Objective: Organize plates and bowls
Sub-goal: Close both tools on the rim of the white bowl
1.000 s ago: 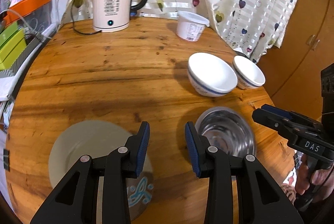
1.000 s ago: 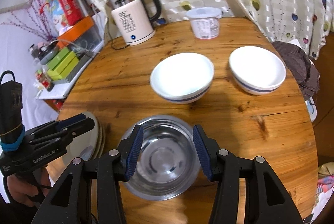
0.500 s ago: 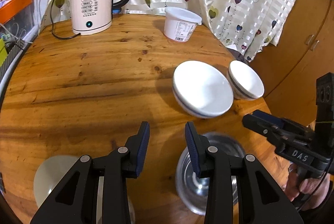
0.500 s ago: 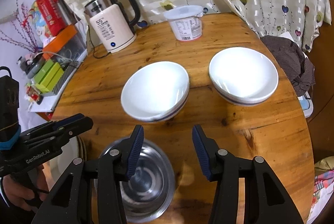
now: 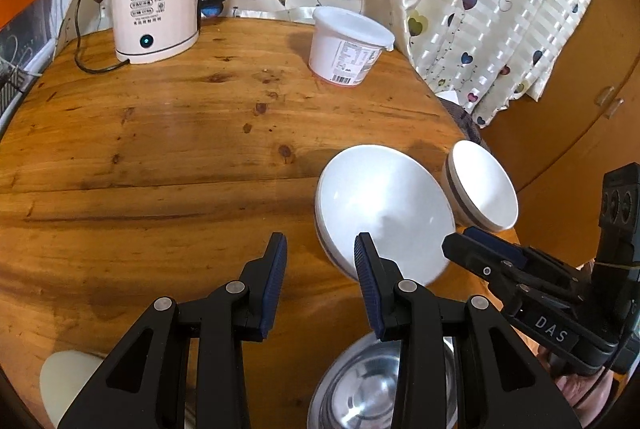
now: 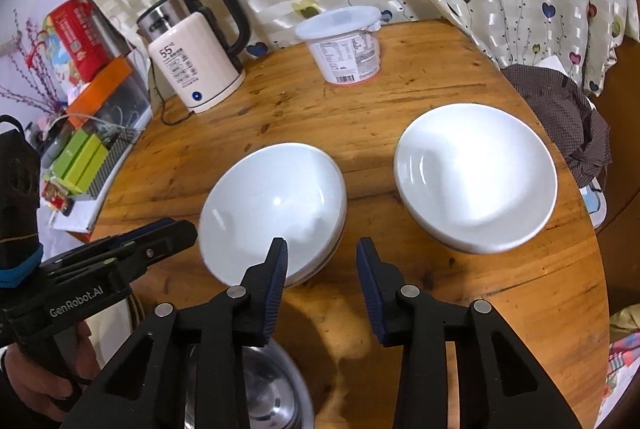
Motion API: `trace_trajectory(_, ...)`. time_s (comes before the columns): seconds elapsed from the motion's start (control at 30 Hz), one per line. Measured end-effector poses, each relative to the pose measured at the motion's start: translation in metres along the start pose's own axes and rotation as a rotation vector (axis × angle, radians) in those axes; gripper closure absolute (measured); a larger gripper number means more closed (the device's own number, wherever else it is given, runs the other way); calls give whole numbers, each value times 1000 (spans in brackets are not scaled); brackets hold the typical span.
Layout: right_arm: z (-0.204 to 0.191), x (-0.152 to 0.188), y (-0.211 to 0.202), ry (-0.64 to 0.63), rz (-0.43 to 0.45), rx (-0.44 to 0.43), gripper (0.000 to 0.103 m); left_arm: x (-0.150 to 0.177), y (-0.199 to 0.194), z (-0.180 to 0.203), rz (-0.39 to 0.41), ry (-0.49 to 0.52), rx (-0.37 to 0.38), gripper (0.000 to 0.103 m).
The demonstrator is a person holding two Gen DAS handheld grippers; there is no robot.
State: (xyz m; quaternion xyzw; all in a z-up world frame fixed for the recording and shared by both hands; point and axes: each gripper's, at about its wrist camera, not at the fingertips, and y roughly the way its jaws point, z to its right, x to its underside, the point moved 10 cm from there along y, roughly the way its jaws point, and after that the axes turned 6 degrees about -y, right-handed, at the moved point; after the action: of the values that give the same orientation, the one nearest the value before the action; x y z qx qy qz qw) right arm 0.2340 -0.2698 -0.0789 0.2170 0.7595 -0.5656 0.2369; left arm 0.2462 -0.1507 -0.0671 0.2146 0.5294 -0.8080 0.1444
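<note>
left tool [image 5: 318, 269]: jaws apart, empty
right tool [image 6: 322, 271]: jaws apart, empty
white bowls [image 6: 274, 209] [image 6: 476, 177]: worktop's right half, side by side, apart
steel bowl [image 5: 380, 393]: near edge, under tools
handling: bowls probably ceramic, rigid, slick, chip-prone; clamp rim wall

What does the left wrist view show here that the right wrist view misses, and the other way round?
Only the left wrist view shows the cream plate at its lower left. Only the right wrist view shows the red box and green boxes beside the table. Both show the kettle, the lidded tub, two white bowls, the steel bowl and both open grippers.
</note>
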Motion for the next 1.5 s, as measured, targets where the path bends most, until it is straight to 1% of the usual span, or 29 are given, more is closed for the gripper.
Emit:
trace_trajectory(0.27,4,-2,13,9,-13,-15,74,0,18,0,-24,-9,-10,67)
trace_trajectory(0.6,2,-5,20,2,-18,-27,81,-1,26,4,-31,4,-1,67)
trace_trajectory(0.63,2,-5,20,1,-16,-26,81,-1,26,5,-29,8,3,69)
trace_trajectory(0.67,2,-5,20,2,-16,-24,82,-1,26,5,-28,12,5,74)
trace_trajectory(0.7,2,-5,20,2,-14,-24,82,-1,26,7,-27,17,11,75)
trace_trajectory(0.9,1,-5,20,0,-14,-20,83,-1,26,8,-21,29,7,75)
trace_trajectory(1.2,-3,-8,14,-11,-7,-21,83,-5,12,9,6,35,4,75)
trace_trajectory(1.5,-13,-13,-8,-28,19,-16,83,-3,-10,15,33,45,8,75)
